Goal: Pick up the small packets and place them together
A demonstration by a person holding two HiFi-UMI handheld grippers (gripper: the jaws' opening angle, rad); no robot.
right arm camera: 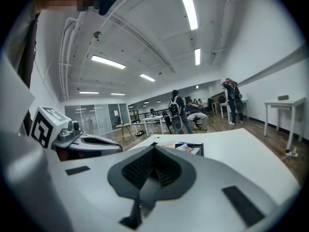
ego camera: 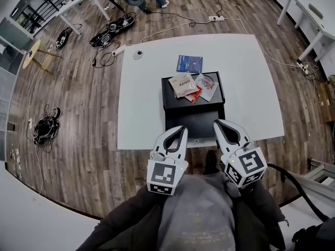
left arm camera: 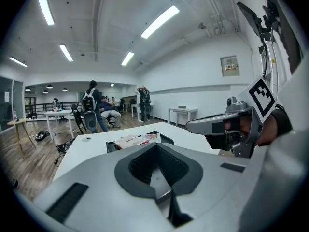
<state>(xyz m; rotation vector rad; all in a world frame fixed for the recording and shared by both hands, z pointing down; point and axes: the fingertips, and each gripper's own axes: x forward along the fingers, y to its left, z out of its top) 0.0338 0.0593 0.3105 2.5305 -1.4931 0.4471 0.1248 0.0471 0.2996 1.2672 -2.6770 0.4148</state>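
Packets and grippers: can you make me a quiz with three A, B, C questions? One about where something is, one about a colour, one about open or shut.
1. Where is the blue packet?
A. In the tray
B. On the table, just past the tray
C. In a gripper

2. What colour is the tray?
A. Black
B. Red
C. Yellow

3. How are the left gripper and the right gripper?
A. Both wide open
B. Each holding a packet
C. Both shut and empty

Answers:
1 B: the head view shows it flat on the white tabletop beyond the tray's far edge.
2 A: the tray's walls and floor are black.
3 C: each gripper view shows the jaws together with nothing between them.
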